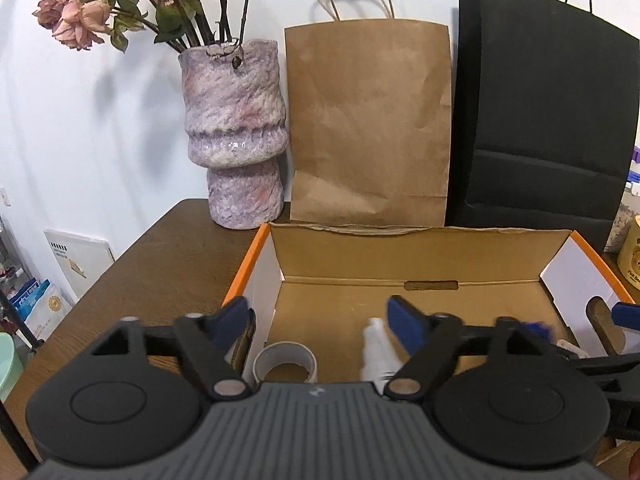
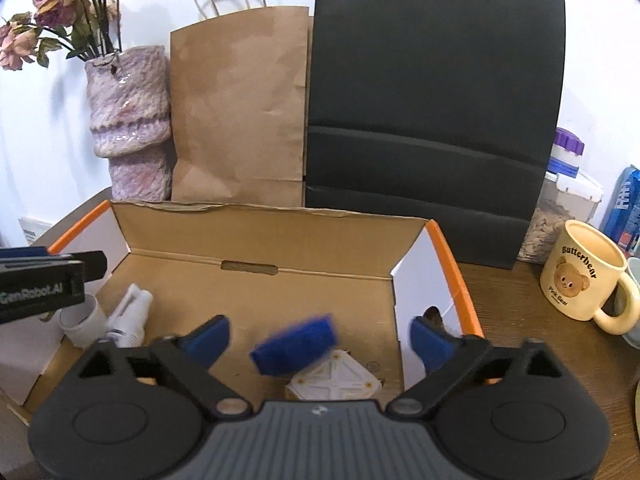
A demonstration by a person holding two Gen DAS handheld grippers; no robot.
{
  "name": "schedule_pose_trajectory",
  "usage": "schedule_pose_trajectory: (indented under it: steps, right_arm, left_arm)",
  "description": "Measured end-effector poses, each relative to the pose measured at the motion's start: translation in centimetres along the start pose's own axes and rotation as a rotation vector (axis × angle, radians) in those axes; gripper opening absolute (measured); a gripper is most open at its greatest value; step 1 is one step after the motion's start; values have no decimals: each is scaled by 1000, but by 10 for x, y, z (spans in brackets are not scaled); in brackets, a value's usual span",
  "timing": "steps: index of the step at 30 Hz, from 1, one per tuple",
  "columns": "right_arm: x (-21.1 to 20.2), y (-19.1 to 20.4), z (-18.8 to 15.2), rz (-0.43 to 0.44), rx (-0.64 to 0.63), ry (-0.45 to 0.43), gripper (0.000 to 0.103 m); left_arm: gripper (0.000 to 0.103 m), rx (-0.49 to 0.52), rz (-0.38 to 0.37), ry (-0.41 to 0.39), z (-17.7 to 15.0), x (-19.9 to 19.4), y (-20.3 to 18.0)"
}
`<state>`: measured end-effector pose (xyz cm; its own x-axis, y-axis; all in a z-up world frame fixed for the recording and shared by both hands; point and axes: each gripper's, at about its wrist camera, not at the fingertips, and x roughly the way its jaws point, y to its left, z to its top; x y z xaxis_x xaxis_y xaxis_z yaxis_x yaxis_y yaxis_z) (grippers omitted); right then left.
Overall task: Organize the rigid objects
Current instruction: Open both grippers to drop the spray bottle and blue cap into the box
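Left tongs (image 1: 318, 320): wide apart, nothing pinched between the blue pads; we see them hanging over the near left part of the box.
Right tongs (image 2: 320, 340): spread wide too, empty, over the near right part of the box; one pad sits close to the right wall.
Box (image 2: 256, 236): open cardboard one with orange edges and white side walls, sitting on the brown surface (image 1: 160, 264), far flap folded up.
Tape roll (image 1: 285, 364): lying flat on the box floor, near left corner, just below the left tongs.
White bottle (image 2: 128, 316): on its side in the box, just right of the tape roll; blurry in the left wrist view.
Blue block (image 2: 294, 344): blurred, between the right tongs' pads but touching neither; we can't tell if it's resting on anything.
White faceted thing (image 2: 334, 380): on the box floor under the blue block, near edge, hard to make out.
Behind the box: a brown paper bag (image 1: 368, 120) and a black paper bag (image 2: 432, 112) standing against the wall, with a purple vase (image 1: 234, 132) of dried roses to the left.
Right side: a cream bear mug (image 2: 580, 276) on the surface, well apart from the box.
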<state>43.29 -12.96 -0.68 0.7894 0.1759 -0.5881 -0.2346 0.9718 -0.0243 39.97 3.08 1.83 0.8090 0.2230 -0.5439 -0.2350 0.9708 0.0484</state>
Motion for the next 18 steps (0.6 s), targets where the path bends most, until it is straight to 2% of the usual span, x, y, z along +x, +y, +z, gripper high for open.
schedule_pose_trajectory:
  steps: [4,18]
  right_arm:
    - [-1,1,1,-7,-1,6,103]
    - [-20,2,4,0,0,-25,103]
  left_arm:
    - [102,11,0,-11,2,-3,-1]
    - [103,7,-5,-52,5,-25,2]
